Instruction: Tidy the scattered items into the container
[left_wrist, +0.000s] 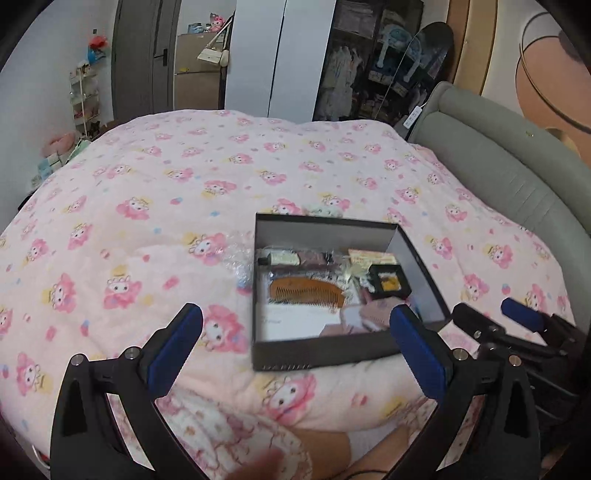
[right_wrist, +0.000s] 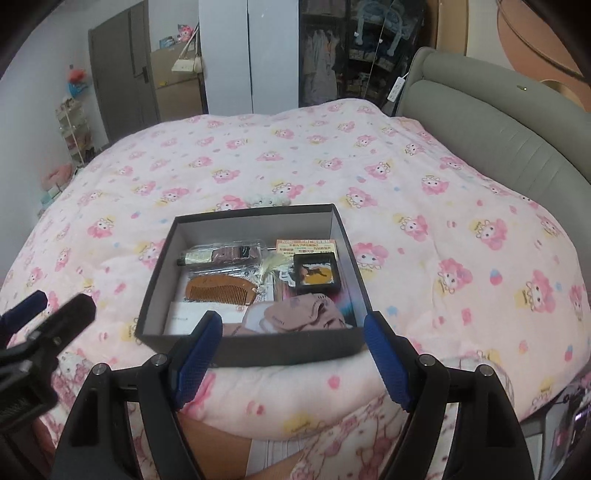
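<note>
A black open box (right_wrist: 255, 349) sits on the pink bed; it also shows in the left wrist view (left_wrist: 314, 356). Inside lie a wooden comb (right_wrist: 221, 290), a tube (right_wrist: 195, 256), a small black framed case (right_wrist: 316, 275), a pink sock (right_wrist: 295, 317), cards and papers. A small fluffy white item (right_wrist: 267, 199) lies on the quilt just behind the box. Crinkled clear wrap (left_wrist: 240, 264) lies left of the box. My left gripper (left_wrist: 295, 332) is open and empty, near the box's front. My right gripper (right_wrist: 293, 334) is open and empty at the box's front wall.
The pink patterned quilt (left_wrist: 147, 206) covers the bed. A grey padded headboard (right_wrist: 517, 122) runs along the right. A wardrobe, door and shelves stand beyond the far edge. The person's leg (right_wrist: 221, 450) is below the grippers.
</note>
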